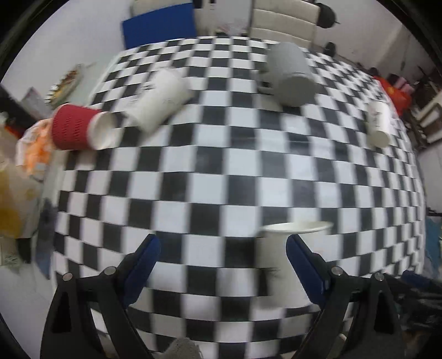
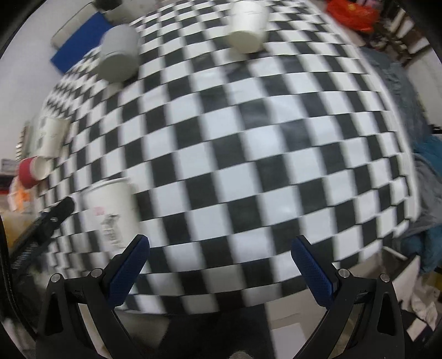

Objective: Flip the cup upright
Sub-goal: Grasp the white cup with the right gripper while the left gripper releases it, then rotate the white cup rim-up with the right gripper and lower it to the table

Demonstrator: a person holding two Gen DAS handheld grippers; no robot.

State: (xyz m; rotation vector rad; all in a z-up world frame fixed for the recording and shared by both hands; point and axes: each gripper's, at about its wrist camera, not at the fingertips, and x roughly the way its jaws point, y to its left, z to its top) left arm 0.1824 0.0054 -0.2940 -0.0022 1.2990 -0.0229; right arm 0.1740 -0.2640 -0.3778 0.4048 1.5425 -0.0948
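Both my tools gape wide, holding nothing: left tool (image 1: 222, 250), right tool (image 2: 221, 250). White cup (image 1: 279, 265) upright on checkered surface (image 1: 221, 171).

The right claw (image 2: 221, 250) is open, blue-padded fingers (image 2: 129, 269) spread wide above the checkered desk (image 2: 248, 154); nothing sits between them. Reference landmark: the upright white paper cup (image 2: 112, 212) just beyond the left finger. A black claw tip (image 2: 59, 211) lies just left of this cup. Beyond it lie a red cup (image 2: 29, 174), a white cup (image 2: 49, 138), a grey mug (image 2: 118, 55) and another white cup (image 2: 248, 26). The view is motion-blurred.
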